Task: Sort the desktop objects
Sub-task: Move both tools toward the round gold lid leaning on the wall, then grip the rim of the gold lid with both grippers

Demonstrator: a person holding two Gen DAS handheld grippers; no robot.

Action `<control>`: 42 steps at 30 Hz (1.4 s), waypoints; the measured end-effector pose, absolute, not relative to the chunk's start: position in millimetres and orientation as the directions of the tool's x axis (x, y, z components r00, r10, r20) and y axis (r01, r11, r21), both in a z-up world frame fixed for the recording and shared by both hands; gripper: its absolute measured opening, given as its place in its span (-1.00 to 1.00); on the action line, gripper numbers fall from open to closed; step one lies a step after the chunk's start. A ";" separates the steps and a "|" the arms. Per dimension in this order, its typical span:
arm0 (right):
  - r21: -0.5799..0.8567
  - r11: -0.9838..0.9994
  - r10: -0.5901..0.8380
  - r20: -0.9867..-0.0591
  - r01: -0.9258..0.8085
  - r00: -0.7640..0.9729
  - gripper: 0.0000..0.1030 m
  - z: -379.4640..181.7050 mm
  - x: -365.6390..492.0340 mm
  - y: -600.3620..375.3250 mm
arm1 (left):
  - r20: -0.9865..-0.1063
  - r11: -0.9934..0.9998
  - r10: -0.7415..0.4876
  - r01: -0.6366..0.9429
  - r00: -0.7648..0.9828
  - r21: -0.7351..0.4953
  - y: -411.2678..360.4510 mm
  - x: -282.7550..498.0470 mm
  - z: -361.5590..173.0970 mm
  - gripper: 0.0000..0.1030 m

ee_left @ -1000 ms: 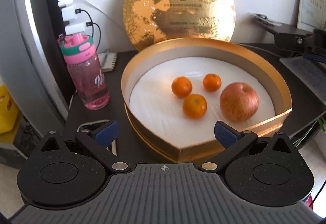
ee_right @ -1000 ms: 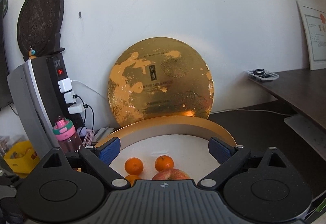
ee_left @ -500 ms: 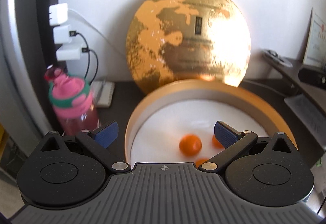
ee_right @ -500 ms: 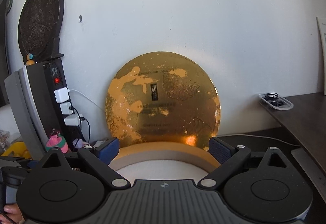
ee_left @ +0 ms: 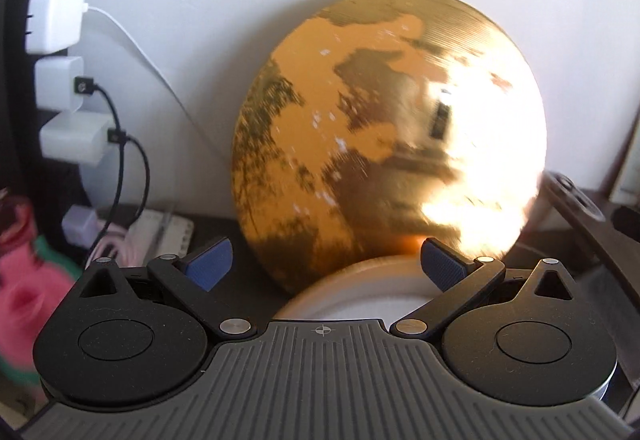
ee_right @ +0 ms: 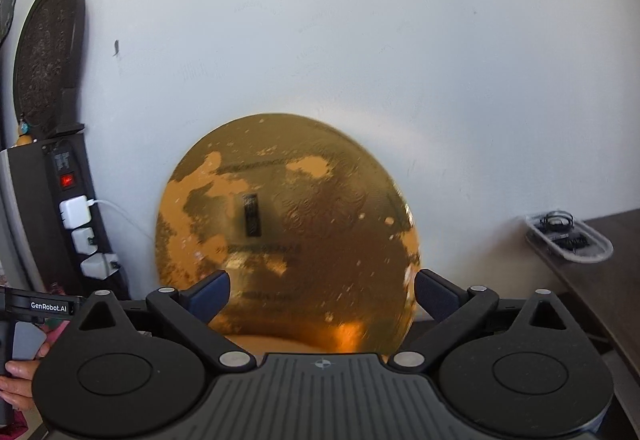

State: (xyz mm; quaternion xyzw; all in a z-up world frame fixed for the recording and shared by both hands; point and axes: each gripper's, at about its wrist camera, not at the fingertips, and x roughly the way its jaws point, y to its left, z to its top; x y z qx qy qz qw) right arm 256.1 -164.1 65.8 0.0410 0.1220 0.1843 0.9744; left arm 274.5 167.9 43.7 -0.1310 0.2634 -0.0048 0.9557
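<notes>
- Facing the round gold-foil box lid (ee_left: 390, 135) that stands on edge against the white wall (ee_right: 360, 39), I have both grippers pointed straight at it.
- My left gripper (ee_left: 325, 264) stands wide open with nothing between its blue pads (ee_left: 210, 264); the lid fills the view ahead of it and the rim of the round gold tray with its white liner (ee_left: 360, 300) shows just under the fingertips.
- My right gripper (ee_right: 322, 290) has just been opening its jaws and now gapes as wide, empty as well; the lid sits dead ahead between its fingers, its lower edge hidden behind the gripper body.
- The lid is a flat disc, face toward me, leaning back on the wall directly behind the tray, so only its left and right edges offer a hold.
- Judging by how large it looms, the left gripper is the nearer; I reckon one gripper belongs on each side edge.
- A pink bottle (ee_left: 20, 272) and a black power strip with white chargers (ee_left: 60, 71) stand to the left, near the left gripper's path.
</notes>
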 end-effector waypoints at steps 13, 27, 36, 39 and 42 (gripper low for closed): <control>0.231 0.908 0.394 -0.185 -0.349 0.900 0.99 28.9 338.4 -204.4 | -0.376 0.965 0.015 -0.112 0.926 -0.238 193.5 328.8 16.3 1.00; 0.356 0.870 0.433 -0.218 -0.341 0.875 0.99 6.8 401.5 -212.9 | -0.473 0.961 0.016 -0.144 0.881 -0.236 203.1 380.3 -6.3 1.00; 0.396 0.833 0.500 -0.237 -0.387 0.833 0.99 2.6 418.3 -203.9 | -0.483 0.921 -0.086 -0.115 0.872 -0.372 226.2 394.0 -18.5 1.00; 0.412 0.818 0.523 -0.239 -0.402 0.818 0.99 1.5 422.5 -201.8 | -0.481 0.923 -0.083 -0.115 0.873 -0.367 226.5 397.9 -20.0 1.00; 0.430 0.804 0.538 -0.232 -0.411 0.810 1.00 0.3 423.9 -202.1 | -0.481 0.921 -0.089 -0.112 0.872 -0.374 228.1 401.4 -22.1 1.00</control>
